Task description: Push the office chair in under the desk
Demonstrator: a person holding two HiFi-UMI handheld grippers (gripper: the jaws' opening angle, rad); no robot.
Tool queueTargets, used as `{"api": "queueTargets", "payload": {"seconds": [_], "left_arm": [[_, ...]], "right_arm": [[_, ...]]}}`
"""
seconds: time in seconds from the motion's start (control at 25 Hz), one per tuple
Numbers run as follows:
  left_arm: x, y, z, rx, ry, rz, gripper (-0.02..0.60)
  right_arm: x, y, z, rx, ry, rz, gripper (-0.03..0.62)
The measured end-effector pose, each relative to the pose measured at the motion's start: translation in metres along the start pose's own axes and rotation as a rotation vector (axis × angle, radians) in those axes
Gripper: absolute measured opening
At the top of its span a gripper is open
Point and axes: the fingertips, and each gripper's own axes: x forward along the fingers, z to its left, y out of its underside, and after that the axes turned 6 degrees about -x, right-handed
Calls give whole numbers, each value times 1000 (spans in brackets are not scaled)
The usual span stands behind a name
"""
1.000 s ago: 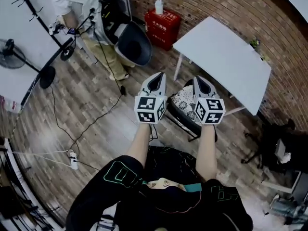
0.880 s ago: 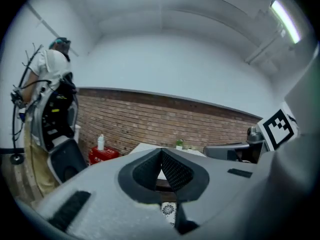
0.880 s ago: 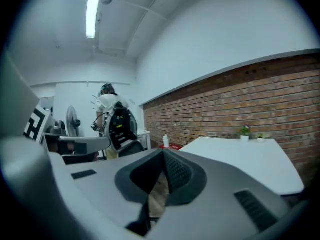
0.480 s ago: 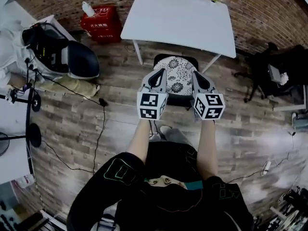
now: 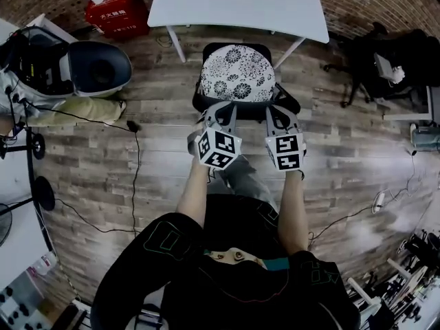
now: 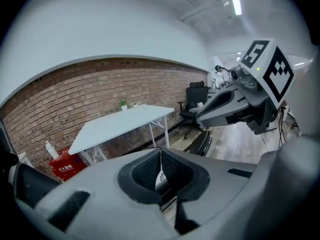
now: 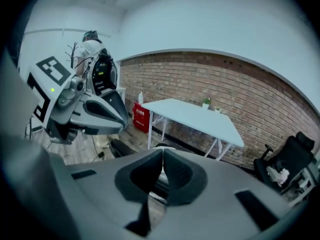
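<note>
The office chair [image 5: 237,74] has a floral white cushion and a black frame. It stands just in front of the white desk [image 5: 237,5], its seat mostly outside the desktop. My left gripper [image 5: 220,114] and right gripper [image 5: 276,115] hang side by side over the chair's near black edge, both shut and empty. Whether they touch the chair I cannot tell. In the left gripper view the shut left gripper [image 6: 160,170] points toward the desk [image 6: 120,124], with the chair [image 6: 202,141] low on the right. The right gripper [image 7: 162,171], also shut, faces the desk [image 7: 195,116].
A red crate [image 5: 117,12] sits left of the desk, next to a grey shell chair [image 5: 96,67]. Cables [image 5: 134,177] run across the wooden floor on the left. A black office chair [image 5: 385,53] stands to the right, and a brick wall behind the desk.
The view has swung so the desk and chair now lie straight ahead. Both grippers have dropped forward and down to the chair's near edge, and the left one has rolled.
</note>
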Motion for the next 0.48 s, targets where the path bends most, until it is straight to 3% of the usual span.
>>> {"api": "queueTargets", "payload": {"seconds": [0.08, 0.28, 0.48], "left_arm": [[5, 13, -10, 35, 26, 41, 83], [19, 39, -26, 178, 76, 132, 131], [34, 60, -42, 299, 186, 221, 161]], "right_arm": [[3, 18, 7, -22, -34, 48, 64], [16, 50, 14, -162, -113, 190, 170], [28, 76, 21, -325, -188, 298, 180]]}}
